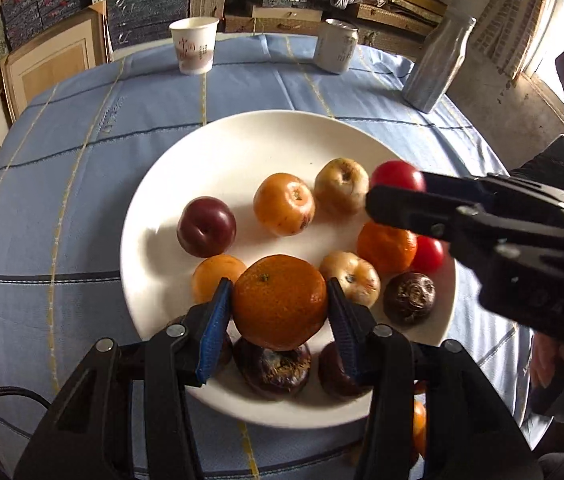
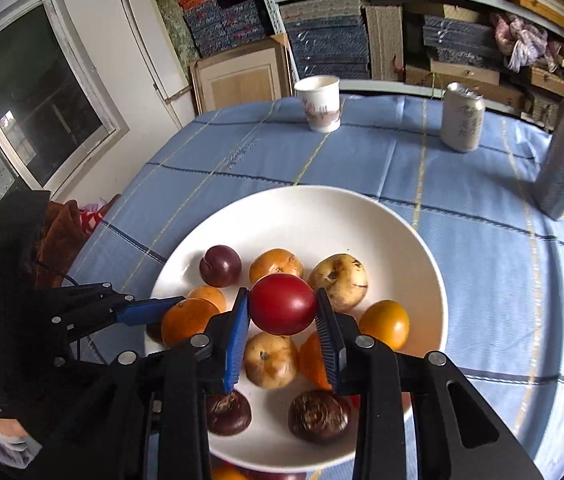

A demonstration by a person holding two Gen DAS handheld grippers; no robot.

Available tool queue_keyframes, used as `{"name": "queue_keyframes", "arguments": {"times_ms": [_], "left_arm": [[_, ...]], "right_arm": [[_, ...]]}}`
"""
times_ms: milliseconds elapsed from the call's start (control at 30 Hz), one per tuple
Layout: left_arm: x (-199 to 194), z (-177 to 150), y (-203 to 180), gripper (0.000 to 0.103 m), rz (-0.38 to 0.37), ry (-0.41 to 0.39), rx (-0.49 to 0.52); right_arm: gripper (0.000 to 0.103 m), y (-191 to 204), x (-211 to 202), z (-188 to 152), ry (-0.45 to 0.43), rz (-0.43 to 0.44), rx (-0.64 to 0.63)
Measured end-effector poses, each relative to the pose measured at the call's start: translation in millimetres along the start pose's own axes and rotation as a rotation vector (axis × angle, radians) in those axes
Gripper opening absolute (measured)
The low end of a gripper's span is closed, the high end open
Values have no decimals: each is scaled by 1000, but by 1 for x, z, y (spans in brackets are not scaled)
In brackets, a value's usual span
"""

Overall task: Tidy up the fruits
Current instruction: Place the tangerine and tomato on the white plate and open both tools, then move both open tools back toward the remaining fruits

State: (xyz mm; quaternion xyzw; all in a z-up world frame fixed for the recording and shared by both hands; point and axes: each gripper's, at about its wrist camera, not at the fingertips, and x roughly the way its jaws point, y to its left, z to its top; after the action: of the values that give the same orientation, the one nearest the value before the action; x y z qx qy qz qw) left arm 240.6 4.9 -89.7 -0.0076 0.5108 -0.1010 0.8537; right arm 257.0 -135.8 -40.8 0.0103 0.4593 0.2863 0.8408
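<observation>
A white plate (image 1: 210, 152) on the blue checked tablecloth holds several fruits: a dark plum (image 1: 206, 226), pale apples, oranges and wrinkled dark fruits. My left gripper (image 1: 280, 304) is shut on an orange mandarin (image 1: 280, 300) and holds it above the plate's near side. My right gripper (image 2: 282, 322) is shut on a red tomato (image 2: 283, 303) and holds it over the plate (image 2: 321, 216). The right gripper also shows in the left wrist view (image 1: 395, 196), with the tomato (image 1: 397, 174) above its fingers. The left gripper's blue finger (image 2: 150, 310) and mandarin (image 2: 188, 320) show at left.
A paper cup (image 1: 194, 46), a drink can (image 1: 335, 46) and a clear bottle (image 1: 439, 66) stand at the table's far side. Stacked boxes and shelves stand behind the table. Another orange fruit (image 1: 419, 426) lies off the plate at the near edge.
</observation>
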Motion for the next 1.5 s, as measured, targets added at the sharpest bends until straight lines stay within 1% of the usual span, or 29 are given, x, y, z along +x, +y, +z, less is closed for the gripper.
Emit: {"name": "queue_keyframes", "arguments": {"times_ms": [167, 233, 267, 300, 367, 400, 433, 600, 633, 667, 700, 733, 800, 933, 1000, 1100, 1200, 1367, 1500], "left_arm": [[3, 3, -4, 47, -8, -23, 28], [5, 5, -6, 48, -24, -22, 30], [6, 5, -8, 51, -27, -25, 34], [7, 6, -8, 56, -31, -25, 30], [7, 8, -7, 62, -39, -28, 22], [7, 9, -7, 67, -35, -32, 15], [6, 10, -6, 69, -32, -36, 11], [-10, 8, 2, 70, -9, -63, -11], [-15, 6, 4, 71, -5, -72, -20], [-24, 4, 8, 74, -2, -84, -34], [-30, 1, 11, 77, 1, -93, -44], [-36, -4, 14, 77, 5, -100, -53], [-48, -16, 20, 78, 10, -108, -66], [-61, -50, 24, 78, 18, -83, -74], [-65, -69, 24, 78, 11, -60, -76], [-66, -94, 19, 78, -2, -26, -63], [-64, -115, 6, 78, -22, 0, -20], [-56, -126, -24, 78, -48, 2, 91], [-50, -126, -37, 78, -67, 4, 127]], "right_arm": [[33, -1, 27, -4, 48, 12, 8], [33, -4, 31, -6, 48, 16, 31], [33, -5, 32, -6, 52, 18, 42], [33, -6, 33, -5, 53, 20, 47], [37, -7, 32, -4, 51, 25, 50], [39, -7, 29, -4, 42, 16, 46], [40, -7, 26, -3, 35, 12, 44], [41, -3, -2, 0, -15, -4, 49], [42, -2, -11, 0, -29, -8, 50], [44, -1, -22, -1, -46, -18, 52], [49, 0, -31, -3, -63, -27, 55], [54, 1, -41, -6, -79, -34, 59], [58, 3, -61, -15, -107, -46, 76], [60, 6, -89, -41, -115, -79, 107], [64, 7, -98, -59, -108, -96, 126], [65, 9, -109, -88, -87, -111, 161], [66, 11, -116, -119, -56, -125, 196], [66, 13, -128, -164, -15, -142, 241], [67, 11, -138, -184, -10, -155, 276]]}}
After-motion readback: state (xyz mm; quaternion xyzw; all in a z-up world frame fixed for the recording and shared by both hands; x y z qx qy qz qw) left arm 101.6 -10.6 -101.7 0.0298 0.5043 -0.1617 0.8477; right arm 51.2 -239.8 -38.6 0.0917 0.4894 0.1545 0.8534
